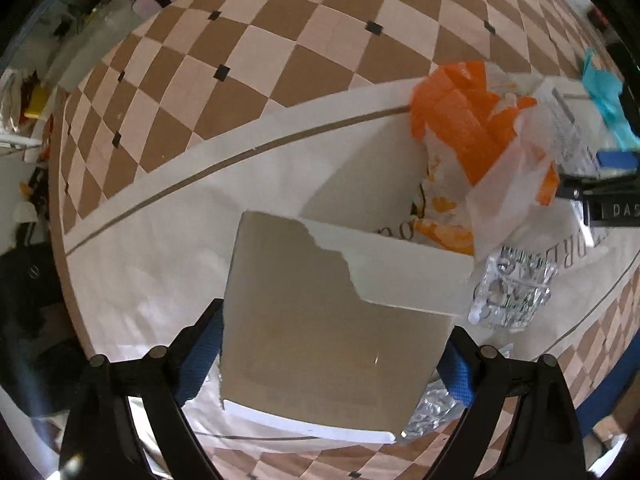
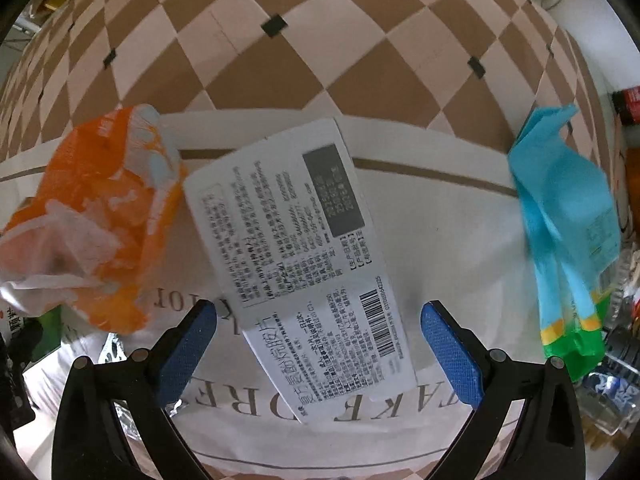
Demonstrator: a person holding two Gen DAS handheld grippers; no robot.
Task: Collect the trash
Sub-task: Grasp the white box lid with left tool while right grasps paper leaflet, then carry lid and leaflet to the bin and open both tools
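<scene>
**Left fingers on the torn box, right fingers wide over the carton**

Your left gripper [image 1: 332,356] is spread wide, both blue pads pressed against the sides of the torn cardboard box [image 1: 336,320]. Your right gripper [image 2: 320,344] gapes open, gripping nothing; the flattened white carton [image 2: 304,256] lies between its fingers. An orange wrapper [image 2: 100,216] sits beyond the left finger, a blue packet [image 2: 568,216] beyond the right.

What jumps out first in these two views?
In the left wrist view, a torn grey cardboard box fills the left claw, its pads against both sides. In the right view, a white printed medicine box lies between the open right claw fingers, flanked by an orange wrapper and a blue-green packet.
</scene>
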